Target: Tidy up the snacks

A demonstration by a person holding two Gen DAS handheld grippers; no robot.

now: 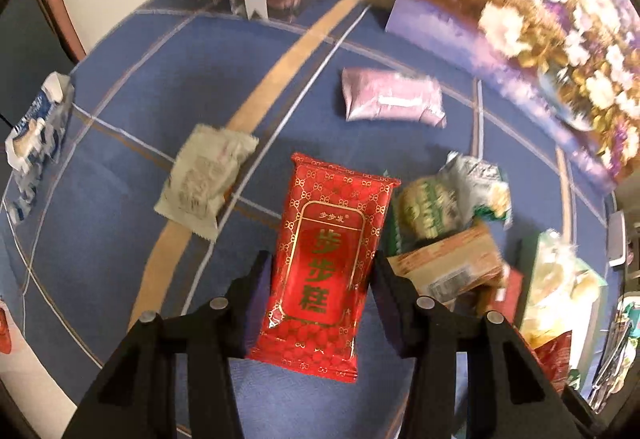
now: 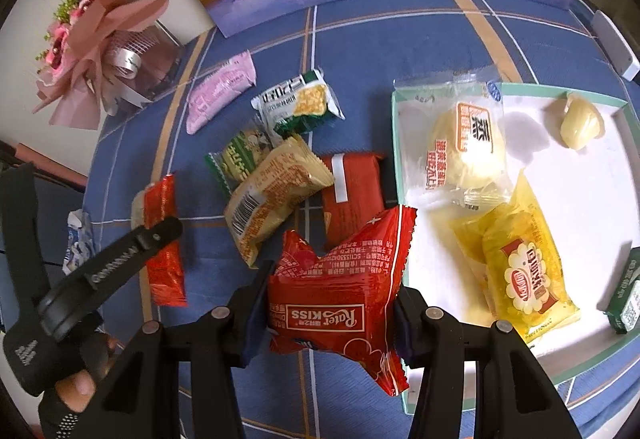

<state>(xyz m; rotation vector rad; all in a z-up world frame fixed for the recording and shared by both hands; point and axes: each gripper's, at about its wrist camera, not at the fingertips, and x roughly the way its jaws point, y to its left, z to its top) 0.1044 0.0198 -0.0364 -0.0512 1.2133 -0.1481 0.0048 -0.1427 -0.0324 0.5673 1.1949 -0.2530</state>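
Both hands are in the picking stage of sorting snacks into the white tray (image 2: pixel 600 199), which serves as the reference point here.

Farthest left of the tray, the left hand-held gripper (image 1: pixel 322 263) is clamped on a long red packet (image 1: pixel 326 259) with gold lettering, its pads pressing the packet's two long edges. The packet appears lifted a little off the blue checked surface (image 1: pixel 120 199).

Between that packet and the tray lies a loose heap: a pink packet (image 2: pixel 220 95), green-and-white packets (image 2: pixel 298 103) and a beige packet (image 2: pixel 272 199).

Just beside the tray's near left corner, the right hand-held gripper (image 2: pixel 334 303) pinches a puffy red bag (image 2: pixel 344 279), held above the surface.

In the tray already sit a pale bun packet (image 2: pixel 464 143) and yellow packets (image 2: pixel 520 271).

Next, each held packet most likely needs carrying rightward over the tray rim and releasing onto a bare white patch.
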